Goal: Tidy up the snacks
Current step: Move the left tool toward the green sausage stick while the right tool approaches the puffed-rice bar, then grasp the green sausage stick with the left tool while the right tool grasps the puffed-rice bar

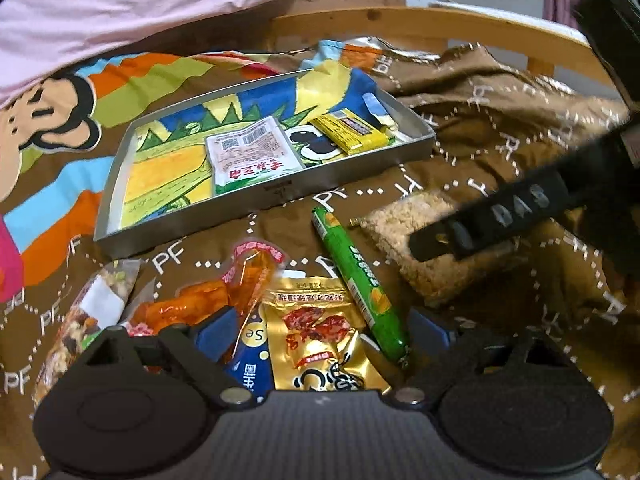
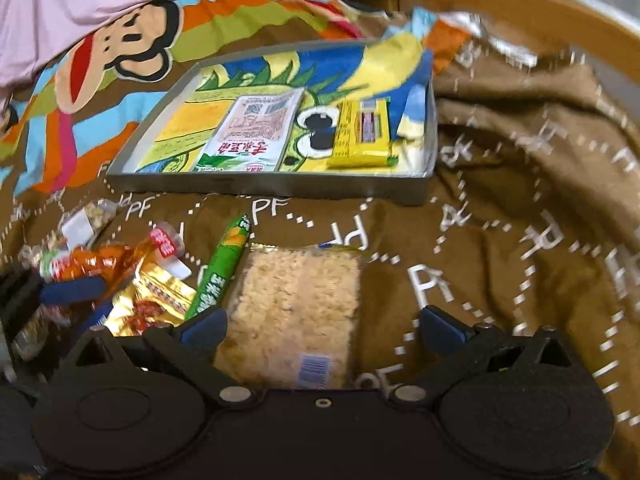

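Note:
My left gripper (image 1: 324,330) stands open low over a heap of snacks on the brown cloth. A gold packet (image 1: 316,340) and a blue packet (image 1: 250,360) lie between its fingers, untouched by the pads. A green sausage stick (image 1: 360,280) lies just right of them. My right gripper (image 2: 322,326) is open around a clear-wrapped rice cracker block (image 2: 296,304), its right finger well apart from the block. The grey metal tray (image 1: 272,200) beyond holds a large corn snack bag (image 1: 180,168), a white-green packet (image 1: 252,152) and a yellow packet (image 1: 352,132).
An orange packet (image 1: 192,308) and a nut mix bag (image 1: 76,320) lie at the left of the heap. The brown printed cloth (image 2: 520,200) is rumpled to the right. A curved wooden rail (image 1: 440,24) and pink fabric (image 1: 120,0) lie behind the tray.

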`<state>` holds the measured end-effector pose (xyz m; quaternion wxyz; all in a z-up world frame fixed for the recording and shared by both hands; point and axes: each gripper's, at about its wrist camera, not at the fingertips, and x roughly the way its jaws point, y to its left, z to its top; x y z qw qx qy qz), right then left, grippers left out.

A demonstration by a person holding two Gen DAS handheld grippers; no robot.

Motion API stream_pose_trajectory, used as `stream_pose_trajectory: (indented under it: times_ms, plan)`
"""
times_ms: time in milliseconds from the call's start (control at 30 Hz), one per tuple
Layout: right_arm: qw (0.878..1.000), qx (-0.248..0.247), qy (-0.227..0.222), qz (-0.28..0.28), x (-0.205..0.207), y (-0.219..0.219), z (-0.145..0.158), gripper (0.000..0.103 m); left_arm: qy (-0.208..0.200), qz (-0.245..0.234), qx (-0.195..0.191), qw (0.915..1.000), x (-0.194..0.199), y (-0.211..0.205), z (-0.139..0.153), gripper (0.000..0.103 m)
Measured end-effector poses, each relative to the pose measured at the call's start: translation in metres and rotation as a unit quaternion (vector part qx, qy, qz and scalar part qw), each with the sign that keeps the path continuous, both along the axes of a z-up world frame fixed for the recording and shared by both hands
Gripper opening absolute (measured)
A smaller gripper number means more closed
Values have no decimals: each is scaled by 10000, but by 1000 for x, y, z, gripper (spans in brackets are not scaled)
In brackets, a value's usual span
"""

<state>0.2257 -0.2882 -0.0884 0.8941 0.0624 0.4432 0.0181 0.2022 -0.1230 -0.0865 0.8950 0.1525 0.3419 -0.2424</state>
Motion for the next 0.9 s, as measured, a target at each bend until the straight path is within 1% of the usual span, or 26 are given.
stream_pose_trajectory:
  times_ms: [67, 100, 233, 367, 433, 500, 567, 633, 700, 800, 867, 900]
  plan:
    - [9997, 207, 129, -38, 6, 1, -6, 102, -48, -17, 43, 10000, 0, -2, -2, 94]
    - [9996, 189, 178, -58, 8, 3, -8, 102, -68, -5, 32, 10000, -1, -2, -2, 94]
    - [9993, -224, 297, 57, 11, 10, -18, 101, -132, -12, 41, 9999, -1, -4, -2, 94]
    - [9965, -758, 347, 58, 5, 9, -7, 100, -214, -85, -19, 9997, -3, -5, 3, 92]
    - [9952, -899, 389, 3, 2, 2, -3, 99, -268, -149, -30, 9995, -6, -7, 5, 92]
    - [9953, -824, 499, -90, 0, -9, -2, 98, -245, -247, -109, 9993, -7, -8, 5, 92]
    - [9964, -617, 562, -173, 0, -17, -2, 98, -202, -296, -151, 9992, -7, -10, 3, 92]
    - [9969, -452, 591, -246, 0, -23, -1, 98, -161, -302, -177, 9993, -6, -12, 1, 88]
    - [9973, -377, 580, -266, -1, -25, 0, 98, -108, -301, -284, 9991, -2, -13, -1, 88]
    - [9979, -336, 499, -236, -1, -24, 0, 98, -13, -278, -455, 9986, 4, -15, -2, 82]
    - [9982, -324, 461, -216, -1, -23, 0, 97, 52, -237, -528, 9983, 8, -16, -4, 76]
    - [9983, -319, 442, -212, 0, -22, 0, 97, 115, -221, -556, 9981, 10, -16, -5, 71]
